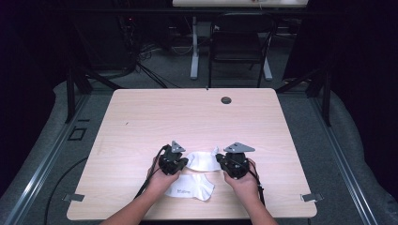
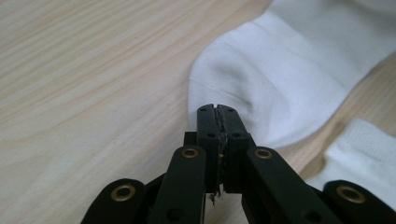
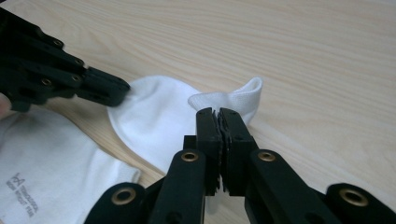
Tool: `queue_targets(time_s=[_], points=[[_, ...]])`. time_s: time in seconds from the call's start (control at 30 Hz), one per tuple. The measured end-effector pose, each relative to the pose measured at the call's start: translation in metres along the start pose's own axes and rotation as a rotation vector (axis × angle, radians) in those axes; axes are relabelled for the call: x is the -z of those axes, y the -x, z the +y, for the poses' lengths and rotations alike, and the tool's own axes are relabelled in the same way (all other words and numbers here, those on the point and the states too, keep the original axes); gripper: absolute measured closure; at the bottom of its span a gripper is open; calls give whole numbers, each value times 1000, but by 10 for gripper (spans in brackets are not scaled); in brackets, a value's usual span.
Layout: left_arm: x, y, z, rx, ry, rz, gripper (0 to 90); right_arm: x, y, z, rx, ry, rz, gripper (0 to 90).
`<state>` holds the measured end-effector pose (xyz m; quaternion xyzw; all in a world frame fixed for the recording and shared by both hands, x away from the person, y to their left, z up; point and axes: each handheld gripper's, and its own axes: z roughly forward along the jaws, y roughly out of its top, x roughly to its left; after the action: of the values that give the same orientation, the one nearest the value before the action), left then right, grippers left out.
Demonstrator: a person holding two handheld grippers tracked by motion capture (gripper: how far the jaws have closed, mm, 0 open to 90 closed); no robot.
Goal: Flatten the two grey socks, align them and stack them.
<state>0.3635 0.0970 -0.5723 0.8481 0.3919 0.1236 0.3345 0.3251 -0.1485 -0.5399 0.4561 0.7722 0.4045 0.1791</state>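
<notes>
Light wood table point(image 1: 141, 117) under a dim room, that's the whole setup, and the person's forearms come in from the 6 o'clock edge. Closest to that edge lies a flat white sock with small grey print point(image 1: 192, 187), sitting between the two wrists. Just past it, toward 12 o'clock, is a second white sock point(image 1: 202, 160), stretched between both tools. The left gripper point(image 1: 183, 162) has its jaws pressed together at the sock's rounded 9 o'clock end; in the left gripper view the tips point(image 2: 218, 116) sit closed right at the fabric edge point(image 2: 280, 84), though I honestly can't tell if any cloth is caught between them. The right gripper point(image 1: 219, 161) is at the 3 o'clock end, jaws squeezed together too; in the right gripper view the tips point(image 3: 219, 119) are right at the ribbed cuff, which stands up off the table. Farther out toward 12 o'clock there's a round grommet hole point(image 1: 226, 100), then a black chair point(image 1: 237, 42) on the grey floor.
</notes>
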Motion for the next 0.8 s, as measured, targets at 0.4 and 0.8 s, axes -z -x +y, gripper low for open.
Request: queue_targets(time_s=[0.4,0.8], points=[[6,-15,-6,25,-3,32,890,-13,13,-24,-39,-92,-33,870],[14,-28,-14,49,-2,37,887,2,16,-21,-99,-45,-43,824]])
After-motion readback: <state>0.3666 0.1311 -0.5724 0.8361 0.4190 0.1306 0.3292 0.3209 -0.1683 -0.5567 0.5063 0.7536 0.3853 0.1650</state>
